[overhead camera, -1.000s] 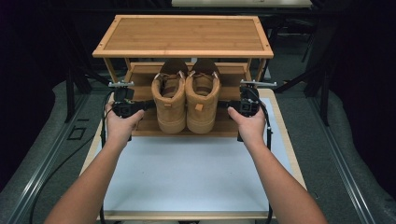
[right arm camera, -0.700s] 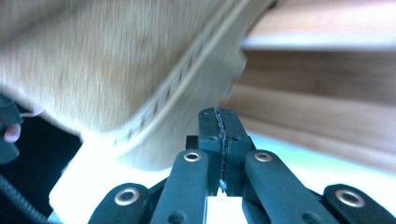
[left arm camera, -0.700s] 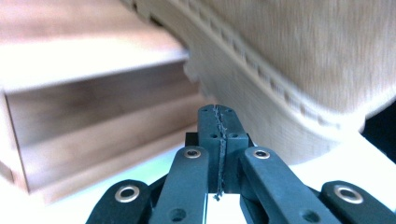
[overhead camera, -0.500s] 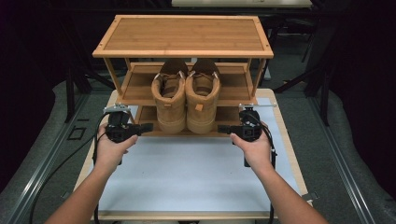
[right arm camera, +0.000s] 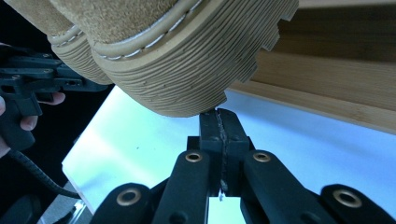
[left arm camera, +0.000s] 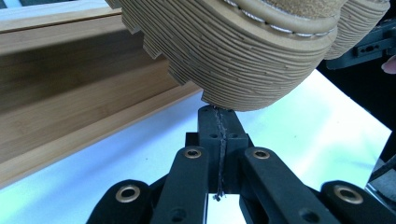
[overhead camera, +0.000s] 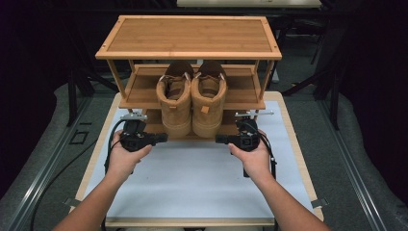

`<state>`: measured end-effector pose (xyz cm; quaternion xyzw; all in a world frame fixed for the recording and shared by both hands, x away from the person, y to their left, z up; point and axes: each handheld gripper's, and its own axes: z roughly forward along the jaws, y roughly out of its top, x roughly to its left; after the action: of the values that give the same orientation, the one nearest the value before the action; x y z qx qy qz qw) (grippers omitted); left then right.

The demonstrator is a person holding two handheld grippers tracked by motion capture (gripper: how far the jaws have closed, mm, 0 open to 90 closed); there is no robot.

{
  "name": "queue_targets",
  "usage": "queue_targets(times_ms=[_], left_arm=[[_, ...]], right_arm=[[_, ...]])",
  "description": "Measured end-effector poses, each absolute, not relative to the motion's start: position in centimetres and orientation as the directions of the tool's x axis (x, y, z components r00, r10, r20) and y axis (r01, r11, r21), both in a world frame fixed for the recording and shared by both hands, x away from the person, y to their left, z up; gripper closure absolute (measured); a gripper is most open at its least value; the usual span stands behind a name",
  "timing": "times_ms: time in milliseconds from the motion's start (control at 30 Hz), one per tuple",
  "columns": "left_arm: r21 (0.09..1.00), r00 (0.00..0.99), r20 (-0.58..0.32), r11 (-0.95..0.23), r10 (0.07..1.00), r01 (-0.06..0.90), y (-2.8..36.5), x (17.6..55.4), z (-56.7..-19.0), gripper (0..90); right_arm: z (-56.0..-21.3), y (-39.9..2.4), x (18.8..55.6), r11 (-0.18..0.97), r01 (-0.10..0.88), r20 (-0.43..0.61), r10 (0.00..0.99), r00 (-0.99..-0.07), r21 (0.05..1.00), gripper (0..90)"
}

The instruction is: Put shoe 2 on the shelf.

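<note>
Two tan suede boots (overhead camera: 192, 98) stand side by side on the middle shelf of a bamboo shoe rack (overhead camera: 188, 36), heels overhanging toward me. My left gripper (overhead camera: 165, 138) lies level in front of the rack, pointing right, just below the left boot's heel. My right gripper (overhead camera: 217, 140) mirrors it, pointing left under the right boot's heel. In the left gripper view the jaws (left arm camera: 218, 122) are pressed together with nothing between them, right under a ribbed boot sole (left arm camera: 243, 60). The right gripper view shows shut, empty jaws (right arm camera: 219, 125) beneath the other sole (right arm camera: 187, 70).
The rack stands on the far half of a white-topped table (overhead camera: 192, 183) with a wooden rim. A bamboo shelf rail (left arm camera: 70, 98) runs beside the left jaws, and another (right arm camera: 336, 79) beside the right. Dark floor and black stands surround the table.
Both hands have drawn back toward me and sunk, from flanking the boots at shelf level to the table just in front of the rack. The boots have stayed put.
</note>
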<state>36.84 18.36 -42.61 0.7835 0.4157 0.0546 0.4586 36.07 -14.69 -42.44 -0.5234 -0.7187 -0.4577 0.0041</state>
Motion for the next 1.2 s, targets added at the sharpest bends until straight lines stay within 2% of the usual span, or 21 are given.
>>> queue_targets(times_ms=[567, 833, 1100, 1200], left_arm=[[0.803, 0.655, -0.312, -0.177, 0.688, 0.569, 18.6, 37.3, -39.1, 90.0], [0.802, 0.660, -0.334, -0.165, 0.673, 0.574, 18.3, 38.0, -38.6, 90.0], [0.797, 0.648, -0.320, -0.174, 0.691, 0.579, 18.0, 38.6, -38.0, 90.0], [0.780, 0.627, -0.320, -0.178, 0.710, 0.599, 17.8, 39.1, -38.4, 90.0]], right_arm=[[-38.7, -14.5, 36.4, -0.012, 0.728, 0.509, 0.722, -0.468, 0.686, 90.0], [-38.3, -14.3, 37.4, -0.026, 0.729, 0.509, 0.734, -0.451, 0.684, 90.0], [-38.1, -13.8, 38.5, -0.031, 0.738, 0.509, 0.744, -0.434, 0.674, 90.0], [-38.0, -13.6, 38.8, 0.000, 0.760, 0.508, 0.745, -0.434, 0.650, 90.0]])
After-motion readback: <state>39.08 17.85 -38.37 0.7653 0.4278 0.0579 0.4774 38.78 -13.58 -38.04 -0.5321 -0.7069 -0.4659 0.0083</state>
